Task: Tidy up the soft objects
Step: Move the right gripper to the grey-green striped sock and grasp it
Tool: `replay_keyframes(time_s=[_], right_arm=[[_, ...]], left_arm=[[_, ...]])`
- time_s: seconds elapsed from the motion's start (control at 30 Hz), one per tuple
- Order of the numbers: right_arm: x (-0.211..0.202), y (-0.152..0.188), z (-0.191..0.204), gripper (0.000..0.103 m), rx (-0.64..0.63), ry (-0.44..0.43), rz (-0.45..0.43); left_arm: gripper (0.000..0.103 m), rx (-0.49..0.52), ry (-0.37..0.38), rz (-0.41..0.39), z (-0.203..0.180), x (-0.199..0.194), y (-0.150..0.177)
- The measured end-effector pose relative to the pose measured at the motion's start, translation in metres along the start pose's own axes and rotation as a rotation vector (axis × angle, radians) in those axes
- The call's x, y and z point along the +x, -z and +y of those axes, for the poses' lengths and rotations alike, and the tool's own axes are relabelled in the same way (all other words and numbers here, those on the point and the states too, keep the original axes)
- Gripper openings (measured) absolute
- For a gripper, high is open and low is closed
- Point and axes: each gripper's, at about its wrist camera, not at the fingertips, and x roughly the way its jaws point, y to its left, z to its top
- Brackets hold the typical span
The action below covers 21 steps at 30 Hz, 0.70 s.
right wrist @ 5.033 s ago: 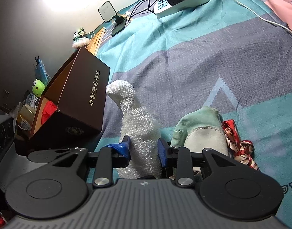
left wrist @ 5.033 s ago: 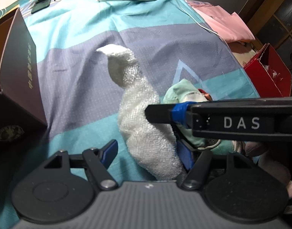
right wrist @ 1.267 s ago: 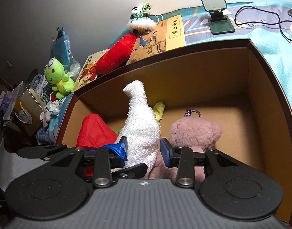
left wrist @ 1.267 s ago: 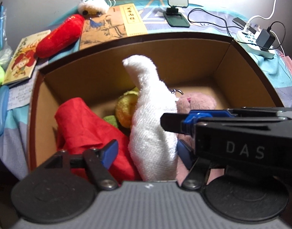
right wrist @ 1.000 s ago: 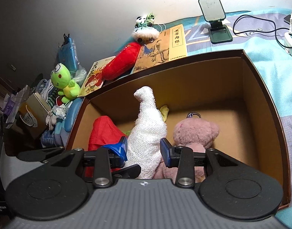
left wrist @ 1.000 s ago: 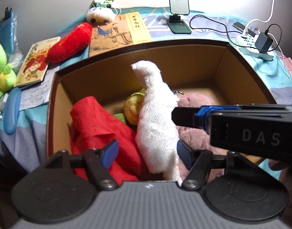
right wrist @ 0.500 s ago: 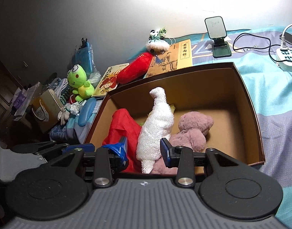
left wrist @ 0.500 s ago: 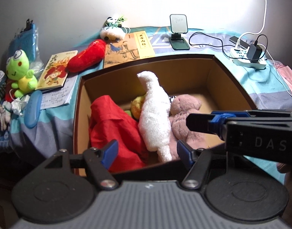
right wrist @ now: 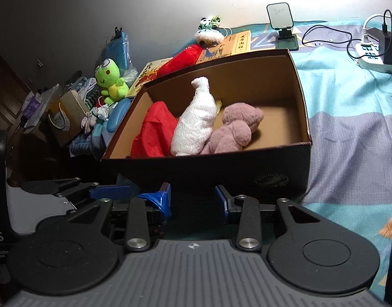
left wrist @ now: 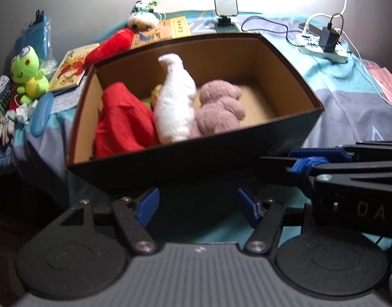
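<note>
A white towel roll (left wrist: 175, 102) (right wrist: 196, 122) lies in the dark cardboard box (left wrist: 196, 168) (right wrist: 221, 168), leaning between a red cloth (left wrist: 121, 117) (right wrist: 155, 130) and a pink plush toy (left wrist: 219, 107) (right wrist: 236, 128). A yellow-green soft thing peeks out behind the towel. My left gripper (left wrist: 198, 204) hangs open in front of the box's near wall, with nothing between its fingers. My right gripper (right wrist: 193, 199) is also open and holds nothing, just short of the same wall. Each gripper shows in the other's view, the right one (left wrist: 298, 165) at the right and the left one (right wrist: 106, 194) at the lower left.
The box stands on a teal and grey bedspread (right wrist: 349, 128). Left of it lie a green frog plush (left wrist: 28, 74) (right wrist: 111, 76), a red plush (left wrist: 111, 47), books and clutter. Behind are a phone stand (left wrist: 225, 7) and a power strip (left wrist: 321, 43) with cables.
Both grippers have drawn back and up out of the box. The white towel, earlier between the right gripper's fingers, now stays in the box, clear of both.
</note>
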Motion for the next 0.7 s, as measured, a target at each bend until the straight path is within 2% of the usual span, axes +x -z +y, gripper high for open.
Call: replay_keyframes(time_s=[0.4, 0.7], right_arm=[[-0.021, 0.039, -0.043, 0.021, 0.039, 0.022, 0.086], [-0.048, 0.059, -0.089, 0.021, 0.108, 0.078, 0.116]], left_arm=[[0.068, 0.021, -0.002, 0.090, -0.049, 0.015, 0.031], [0.067, 0.097, 0.065, 0.146, -0.095, 0.028, 0.040]])
